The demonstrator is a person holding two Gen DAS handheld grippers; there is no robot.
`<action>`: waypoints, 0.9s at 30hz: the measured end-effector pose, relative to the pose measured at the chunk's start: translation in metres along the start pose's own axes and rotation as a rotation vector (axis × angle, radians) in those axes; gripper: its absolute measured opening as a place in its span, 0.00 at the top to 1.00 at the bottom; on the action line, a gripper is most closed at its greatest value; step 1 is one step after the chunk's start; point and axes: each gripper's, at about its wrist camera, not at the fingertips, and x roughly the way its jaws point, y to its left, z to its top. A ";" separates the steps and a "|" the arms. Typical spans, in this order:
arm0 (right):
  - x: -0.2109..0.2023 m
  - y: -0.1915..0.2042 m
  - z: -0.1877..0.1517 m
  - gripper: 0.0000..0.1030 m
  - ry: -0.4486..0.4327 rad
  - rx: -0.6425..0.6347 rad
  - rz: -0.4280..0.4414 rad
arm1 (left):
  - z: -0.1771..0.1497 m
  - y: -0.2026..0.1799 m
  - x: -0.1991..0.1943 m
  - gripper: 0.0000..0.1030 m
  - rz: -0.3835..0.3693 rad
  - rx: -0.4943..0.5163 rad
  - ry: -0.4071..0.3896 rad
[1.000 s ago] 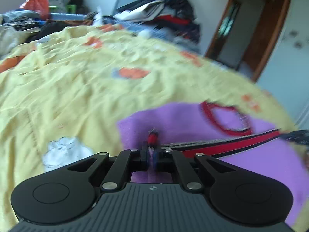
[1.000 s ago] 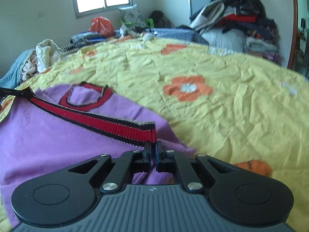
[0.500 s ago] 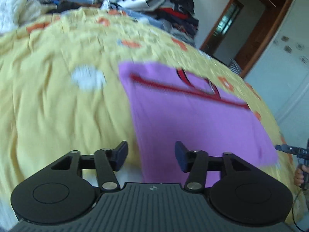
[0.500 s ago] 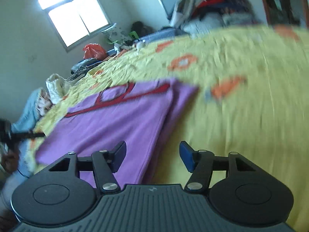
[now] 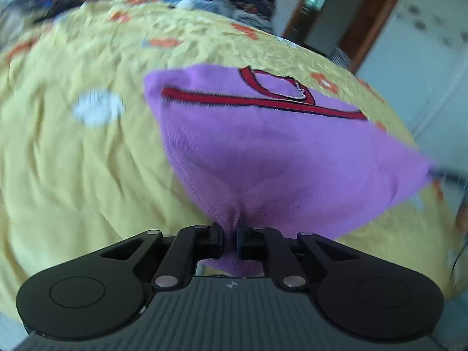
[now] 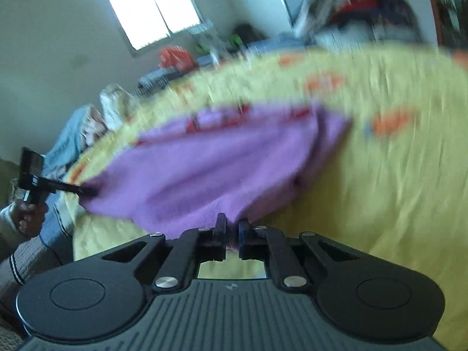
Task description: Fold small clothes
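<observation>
Both tools—left tool (image 5: 230, 241), right tool (image 6: 232, 238)—clamp the purple garment's (image 5: 280, 158) near edge.

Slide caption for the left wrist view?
Left gripper pinches the near edge of a purple sweater on a yellow floral bedspread.

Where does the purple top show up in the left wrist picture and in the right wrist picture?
Left wrist: purple top fills the centre and right, red trim at its far edge, near fold pinched in the left hand-held gripper.
Right wrist: purple top spreads centre-left, near edge pinched in the right hand-held gripper.
Shared landmark: the yellow flowered bedspread under it.
</observation>
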 end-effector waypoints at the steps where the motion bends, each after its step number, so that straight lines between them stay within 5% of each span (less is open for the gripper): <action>1: -0.009 0.001 0.003 0.94 -0.003 -0.021 -0.004 | 0.002 0.001 -0.001 0.89 0.029 0.030 0.010; 5: 0.024 -0.014 -0.019 0.95 0.192 -0.071 -0.071 | -0.007 0.015 0.015 0.87 0.053 0.044 0.081; 7: 0.026 -0.023 -0.029 0.94 0.211 -0.012 -0.059 | -0.010 0.019 0.010 0.79 0.053 0.025 0.078; 9: 0.019 -0.026 -0.027 0.84 0.185 0.034 -0.066 | -0.009 0.024 -0.001 0.67 0.076 0.017 0.071; 11: 0.010 -0.022 -0.020 0.54 0.149 0.003 -0.112 | -0.004 0.027 -0.012 0.50 0.125 0.029 0.044; 14: 0.008 -0.026 0.004 0.43 0.043 -0.031 -0.139 | 0.018 0.032 -0.020 0.47 0.158 0.039 -0.005; 19: 0.066 -0.051 0.048 0.42 -0.052 -0.007 -0.140 | 0.078 0.044 0.013 0.33 0.209 0.061 -0.080; 27: 0.157 -0.068 0.074 0.42 0.027 -0.002 -0.104 | 0.132 0.065 0.082 0.33 0.191 0.001 -0.051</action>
